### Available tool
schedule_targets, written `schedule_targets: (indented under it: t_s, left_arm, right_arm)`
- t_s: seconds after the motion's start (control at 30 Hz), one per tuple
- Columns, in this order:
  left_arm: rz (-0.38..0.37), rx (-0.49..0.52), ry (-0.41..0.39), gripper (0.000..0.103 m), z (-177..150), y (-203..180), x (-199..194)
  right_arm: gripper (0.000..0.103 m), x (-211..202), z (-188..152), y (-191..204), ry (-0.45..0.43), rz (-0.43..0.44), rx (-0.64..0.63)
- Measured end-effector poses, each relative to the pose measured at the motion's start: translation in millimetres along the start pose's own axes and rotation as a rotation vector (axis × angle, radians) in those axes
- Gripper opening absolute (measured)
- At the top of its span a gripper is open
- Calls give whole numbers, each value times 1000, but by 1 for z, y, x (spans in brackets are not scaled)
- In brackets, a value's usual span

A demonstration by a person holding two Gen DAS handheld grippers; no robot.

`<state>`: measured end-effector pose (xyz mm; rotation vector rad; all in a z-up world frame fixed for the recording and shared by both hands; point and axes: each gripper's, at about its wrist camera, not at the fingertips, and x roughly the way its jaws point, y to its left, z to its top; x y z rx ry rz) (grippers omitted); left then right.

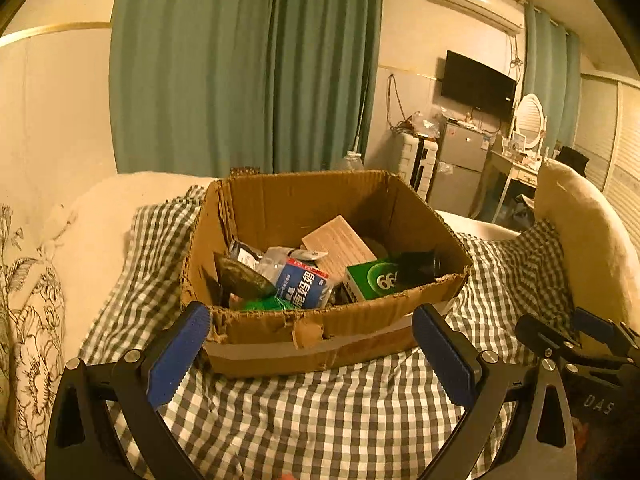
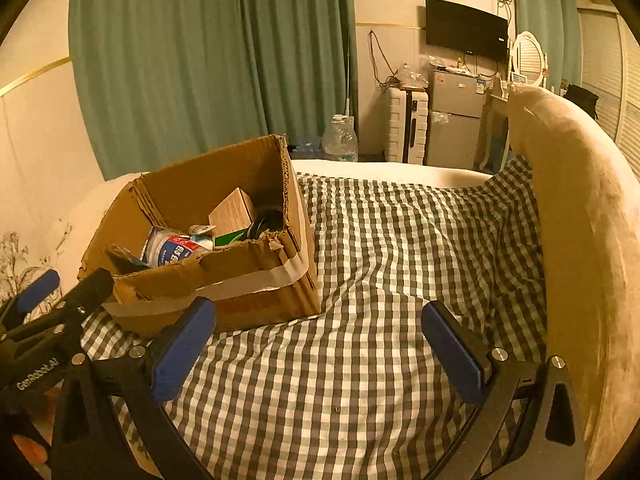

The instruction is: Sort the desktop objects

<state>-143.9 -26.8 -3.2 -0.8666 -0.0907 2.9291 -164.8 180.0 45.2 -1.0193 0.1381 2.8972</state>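
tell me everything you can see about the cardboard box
The cardboard box is brown corrugated card, open-topped, with torn, ragged rims and a strip of pale tape across its front and round one corner. It sits upright on the checked cloth, slightly sunk into it. Inside is a jumble: a green carton, a blue-labelled packet, a tan box and dark items. Neither claw touches it.

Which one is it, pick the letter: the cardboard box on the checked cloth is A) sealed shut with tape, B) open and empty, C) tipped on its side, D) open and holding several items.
D: the cardboard box stands upright with its top open, and a green carton and a blue-labelled packet, among other items, lie inside.
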Motion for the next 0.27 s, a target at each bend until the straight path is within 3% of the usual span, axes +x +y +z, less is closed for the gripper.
schedule_targets:
  t_s: [0.1, 0.27]
  left_arm:
    - [-9, 5, 3, 103, 0, 1, 1]
    - [39, 50, 19, 103, -1, -2, 3]
  right_arm:
    - [103, 2, -1, 1, 7, 3, 3]
    - [103, 0, -2, 3, 8, 12, 5]
